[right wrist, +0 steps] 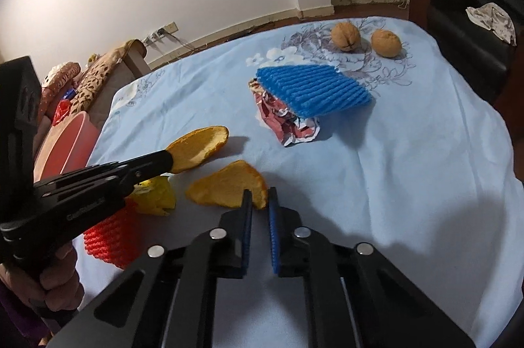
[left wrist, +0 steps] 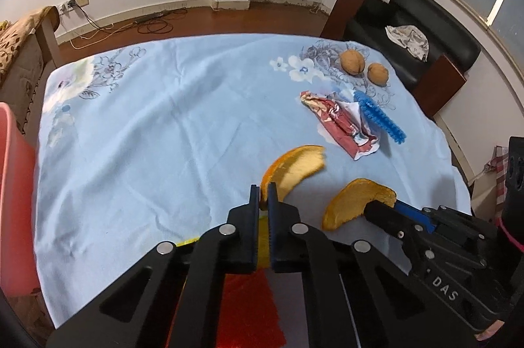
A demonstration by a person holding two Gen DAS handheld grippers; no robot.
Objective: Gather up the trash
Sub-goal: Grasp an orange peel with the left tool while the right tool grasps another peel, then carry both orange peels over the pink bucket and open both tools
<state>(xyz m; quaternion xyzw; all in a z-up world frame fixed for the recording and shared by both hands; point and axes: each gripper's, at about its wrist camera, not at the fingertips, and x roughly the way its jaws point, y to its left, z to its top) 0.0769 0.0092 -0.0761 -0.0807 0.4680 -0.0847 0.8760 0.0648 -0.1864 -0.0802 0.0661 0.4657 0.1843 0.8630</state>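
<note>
Two orange peels are held just above a table with a light blue floral cloth [left wrist: 147,118]. My left gripper [left wrist: 263,195] is shut on the near end of one peel [left wrist: 296,167]; it also shows in the right wrist view [right wrist: 199,148]. My right gripper [right wrist: 260,200] is shut on the edge of the other peel [right wrist: 226,189], which also shows in the left wrist view [left wrist: 353,202]. A red crumpled wrapper [left wrist: 340,123] lies under a blue foam net [right wrist: 311,89]. Two walnuts [left wrist: 352,61] [left wrist: 377,73] sit at the far right.
A pink bin [left wrist: 14,184] stands off the table's left edge, also in the right wrist view [right wrist: 65,145]. A red foam net [right wrist: 111,240] and yellow scrap [right wrist: 157,195] lie near the front edge. A black armchair [left wrist: 409,30] stands beyond the right side.
</note>
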